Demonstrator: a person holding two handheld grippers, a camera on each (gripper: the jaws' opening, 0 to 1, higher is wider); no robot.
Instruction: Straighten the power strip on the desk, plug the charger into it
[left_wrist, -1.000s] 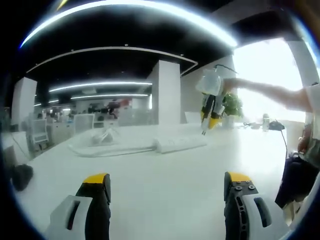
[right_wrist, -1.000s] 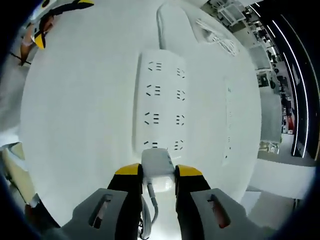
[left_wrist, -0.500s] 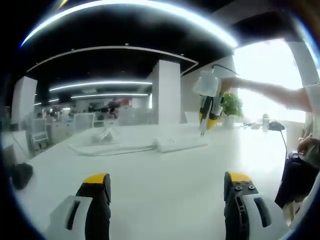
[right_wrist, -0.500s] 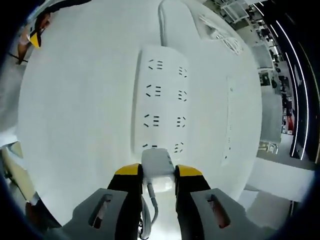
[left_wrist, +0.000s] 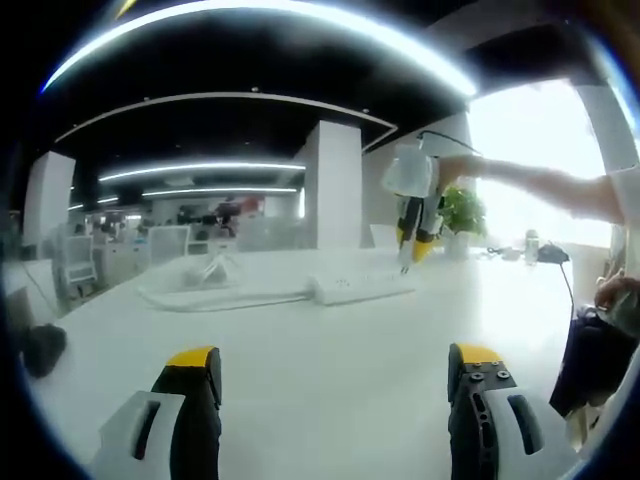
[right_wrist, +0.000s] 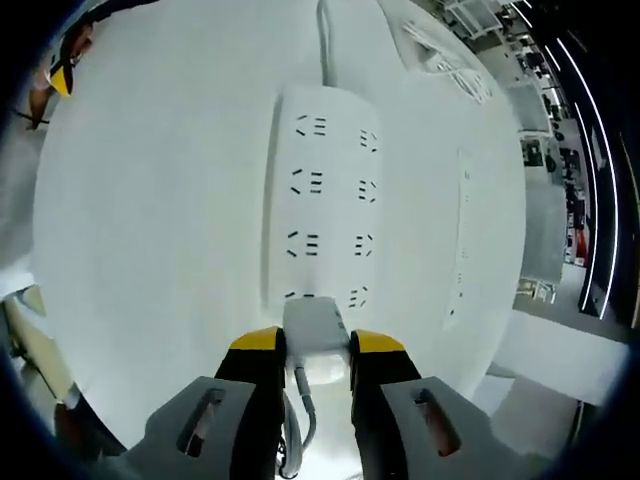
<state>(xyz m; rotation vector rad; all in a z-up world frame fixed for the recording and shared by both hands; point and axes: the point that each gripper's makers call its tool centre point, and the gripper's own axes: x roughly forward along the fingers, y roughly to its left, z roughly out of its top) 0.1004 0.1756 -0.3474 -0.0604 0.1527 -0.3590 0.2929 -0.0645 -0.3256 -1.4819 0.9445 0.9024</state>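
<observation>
Charger (right_wrist: 314, 335) clamped in right tongs (right_wrist: 316, 352), apparently over power strip's (right_wrist: 322, 195) near sockets; strip runs away lengthwise. Left tongs (left_wrist: 335, 372) wide open, empty, well apart.

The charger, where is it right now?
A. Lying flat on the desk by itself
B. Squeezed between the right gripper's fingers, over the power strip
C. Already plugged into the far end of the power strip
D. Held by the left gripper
B: the white charger sits pinched in the right gripper, at the near end of the power strip.

potted plant (left_wrist: 462, 212), perhaps a bottle (left_wrist: 531, 243)
</observation>
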